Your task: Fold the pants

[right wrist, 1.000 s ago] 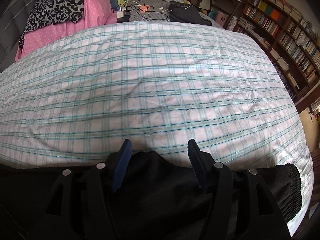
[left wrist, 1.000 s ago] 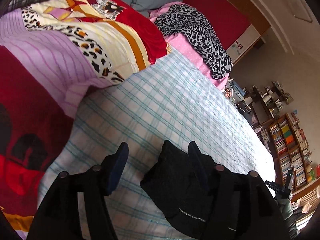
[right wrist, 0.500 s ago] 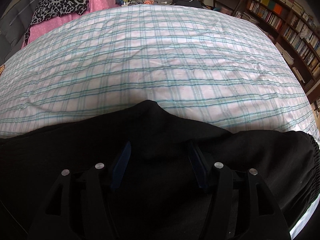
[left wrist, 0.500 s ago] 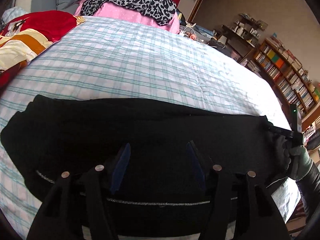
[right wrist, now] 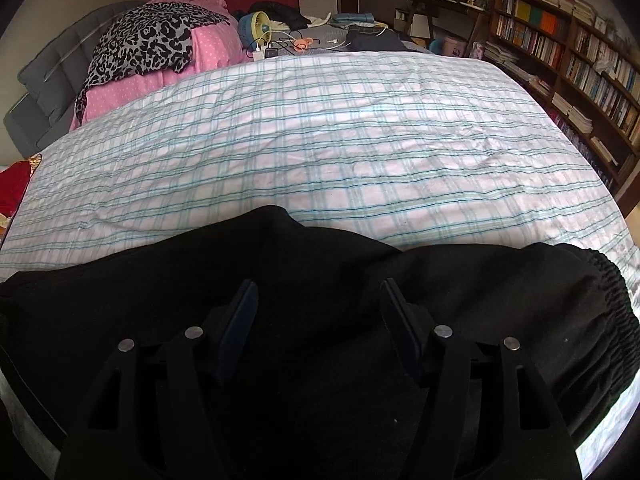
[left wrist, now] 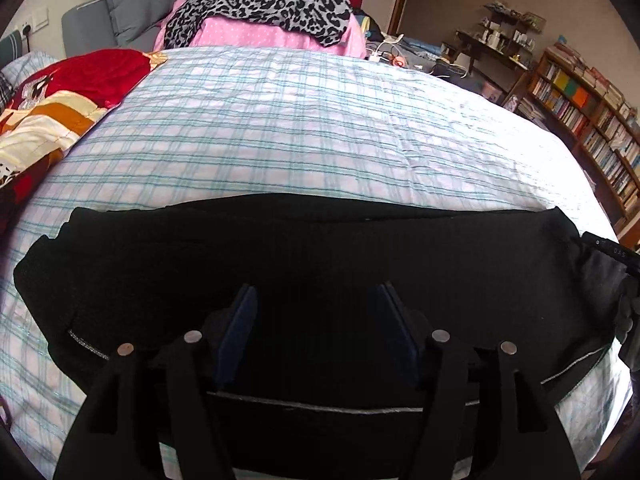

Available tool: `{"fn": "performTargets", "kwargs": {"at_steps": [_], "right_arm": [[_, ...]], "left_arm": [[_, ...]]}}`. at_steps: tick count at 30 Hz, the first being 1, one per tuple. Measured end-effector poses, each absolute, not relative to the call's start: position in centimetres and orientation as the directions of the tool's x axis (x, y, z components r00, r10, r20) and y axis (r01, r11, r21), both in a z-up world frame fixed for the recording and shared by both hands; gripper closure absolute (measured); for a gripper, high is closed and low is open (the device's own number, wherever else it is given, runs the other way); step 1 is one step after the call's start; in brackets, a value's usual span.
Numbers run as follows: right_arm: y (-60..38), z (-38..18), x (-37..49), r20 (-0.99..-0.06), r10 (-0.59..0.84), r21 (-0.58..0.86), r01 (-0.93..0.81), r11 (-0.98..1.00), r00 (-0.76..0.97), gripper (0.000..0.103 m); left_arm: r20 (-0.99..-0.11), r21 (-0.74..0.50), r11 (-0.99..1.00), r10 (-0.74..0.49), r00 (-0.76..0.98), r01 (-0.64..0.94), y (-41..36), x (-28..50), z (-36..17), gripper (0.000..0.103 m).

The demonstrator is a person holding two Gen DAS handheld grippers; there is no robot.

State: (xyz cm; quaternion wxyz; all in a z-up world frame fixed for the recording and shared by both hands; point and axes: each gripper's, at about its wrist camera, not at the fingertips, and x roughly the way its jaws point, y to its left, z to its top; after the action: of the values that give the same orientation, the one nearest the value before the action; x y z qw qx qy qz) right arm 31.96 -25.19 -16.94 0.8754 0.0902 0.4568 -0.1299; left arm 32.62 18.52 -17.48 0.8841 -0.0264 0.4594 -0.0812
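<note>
Black pants (left wrist: 312, 248) lie in a long band across the near edge of the plaid-sheeted bed (left wrist: 304, 132). My left gripper (left wrist: 316, 300) hovers over the middle of the band, jaws wide apart and empty. In the right wrist view the pants (right wrist: 320, 272) bunch up in a hump, with the elastic waistband (right wrist: 616, 296) at the right. My right gripper (right wrist: 316, 296) is open above them, holding nothing. The right gripper's body and the gloved hand show at the left wrist view's right edge (left wrist: 612, 252).
A red and orange patterned blanket (left wrist: 60, 100) lies at the left. A pink pillow with a leopard-print cloth (left wrist: 264, 4) sits at the bed's head. A small fan and cables (right wrist: 260, 28) lie beyond the bed. Bookshelves (right wrist: 568, 40) stand at the right.
The left gripper swung from the blanket side to face across the bed, over the pants. Both views have drawn back slightly; the pants now lie stretched out flat.
</note>
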Motion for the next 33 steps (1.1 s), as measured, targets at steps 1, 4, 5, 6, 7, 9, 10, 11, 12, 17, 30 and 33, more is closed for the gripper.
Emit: {"fn": "performTargets", "kwargs": {"at_steps": [1, 4, 5, 6, 7, 9, 10, 11, 12, 17, 30, 33], "right_arm": [[-25.5, -16.5, 30.6, -0.819, -0.149, 0.039, 0.314, 0.949, 0.554, 0.037], [-26.0, -16.0, 26.8, -0.816, -0.157, 0.038, 0.323, 0.945, 0.556, 0.037], [-26.1, -16.0, 25.6, -0.816, -0.156, 0.04, 0.325, 0.945, 0.556, 0.037], [-26.1, -16.1, 24.5, -0.819, -0.153, 0.043, 0.325, 0.945, 0.553, 0.037], [-25.9, -16.4, 23.5, -0.822, -0.15, 0.044, 0.324, 0.945, 0.55, 0.037], [-25.4, -16.9, 21.9, -0.824, -0.147, 0.039, 0.314, 0.949, 0.547, 0.037], [-25.0, -17.4, 21.3, -0.827, -0.15, 0.029, 0.308, 0.951, 0.542, 0.037], [-24.7, -17.9, 20.9, -0.83, -0.153, 0.018, 0.301, 0.954, 0.536, 0.037], [-24.4, -18.4, 20.6, -0.835, -0.157, 0.008, 0.296, 0.955, 0.528, 0.037], [-24.4, -21.5, 20.7, -0.862, -0.169, -0.014, 0.31, 0.951, 0.478, 0.037], [-23.6, -19.2, 18.0, -0.818, -0.131, 0.077, 0.332, 0.94, 0.56, 0.036], [-23.1, -19.0, 17.5, -0.817, -0.118, 0.09, 0.327, 0.941, 0.565, 0.036]], "left_arm": [[-0.805, -0.12, 0.984, -0.173, 0.567, 0.13, 18.0, 32.2, -17.2, 0.04], [-0.803, -0.145, 0.978, -0.203, 0.56, 0.147, 16.6, 31.1, -16.8, 0.04], [-0.803, -0.15, 0.977, -0.209, 0.558, 0.15, 16.0, 30.6, -16.7, 0.04], [-0.805, -0.155, 0.976, -0.216, 0.553, 0.155, 15.5, 30.1, -16.8, 0.039], [-0.808, -0.156, 0.975, -0.22, 0.547, 0.161, 15.1, 29.6, -17.0, 0.039], [-0.813, -0.148, 0.974, -0.219, 0.539, 0.172, 14.3, 28.8, -17.5, 0.035], [-0.816, -0.148, 0.973, -0.221, 0.534, 0.176, 14.1, 28.5, -17.8, 0.03], [-0.819, -0.15, 0.974, -0.22, 0.53, 0.172, 14.0, 28.3, -18.2, 0.03], [-0.823, -0.151, 0.975, -0.216, 0.525, 0.164, 13.9, 28.2, -18.6, 0.03], [-0.836, -0.125, 0.981, -0.184, 0.517, 0.148, 13.7, 28.2, -20.7, 0.029], [-0.786, -0.175, 0.984, -0.126, 0.606, -0.022, 19.2, 26.2, -17.0, 0.019], [-0.781, -0.197, 0.974, -0.084, 0.619, -0.116, 22.0, 26.2, -16.6, 0.018]]}}
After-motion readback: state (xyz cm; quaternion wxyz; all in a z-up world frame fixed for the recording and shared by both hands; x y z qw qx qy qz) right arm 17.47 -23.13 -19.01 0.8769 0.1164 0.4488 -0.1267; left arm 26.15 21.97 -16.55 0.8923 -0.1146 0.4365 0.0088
